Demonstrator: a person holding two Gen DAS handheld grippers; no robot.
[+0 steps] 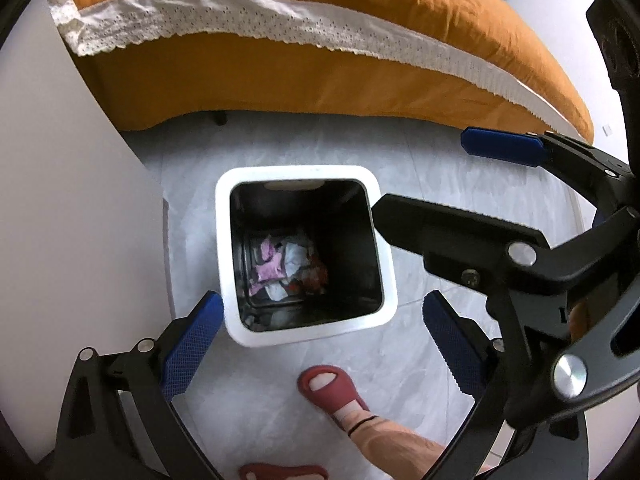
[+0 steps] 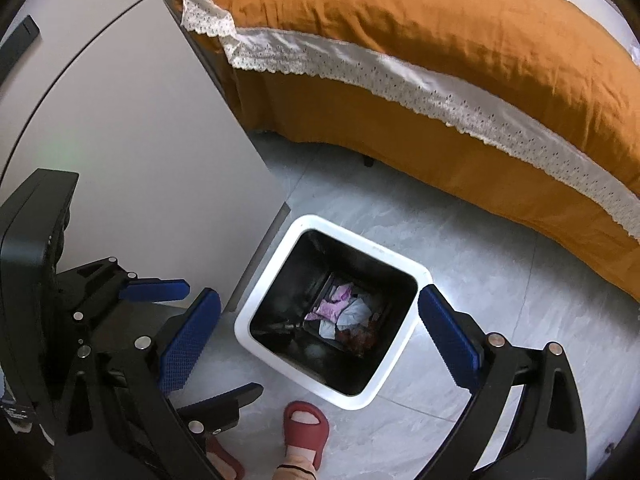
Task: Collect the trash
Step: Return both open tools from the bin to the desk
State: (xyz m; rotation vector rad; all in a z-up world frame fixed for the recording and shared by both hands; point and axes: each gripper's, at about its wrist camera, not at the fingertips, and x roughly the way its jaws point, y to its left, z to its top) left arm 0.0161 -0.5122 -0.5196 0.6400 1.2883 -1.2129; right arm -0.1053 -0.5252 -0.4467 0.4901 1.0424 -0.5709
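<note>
A white square bin (image 1: pixel 306 334) with a black inside stands on the grey floor; it also shows in the right wrist view (image 2: pixel 272 354). Crumpled pink, white and red trash (image 1: pixel 286 268) lies at its bottom, seen too in the right wrist view (image 2: pixel 340 312). My left gripper (image 1: pixel 324 340) is open and empty, held above the bin's near edge. My right gripper (image 2: pixel 320 334) is open and empty, straddling the bin from above. The right gripper also shows in the left wrist view (image 1: pixel 424 164) at the right. The left gripper also shows in the right wrist view (image 2: pixel 212 340) at the lower left.
A bed with an orange cover and white lace trim (image 1: pixel 320 52) runs along the far side, also in the right wrist view (image 2: pixel 460 72). A white cabinet (image 2: pixel 140 140) stands left of the bin. The person's foot in a red slipper (image 1: pixel 332 392) is on the floor just in front of the bin.
</note>
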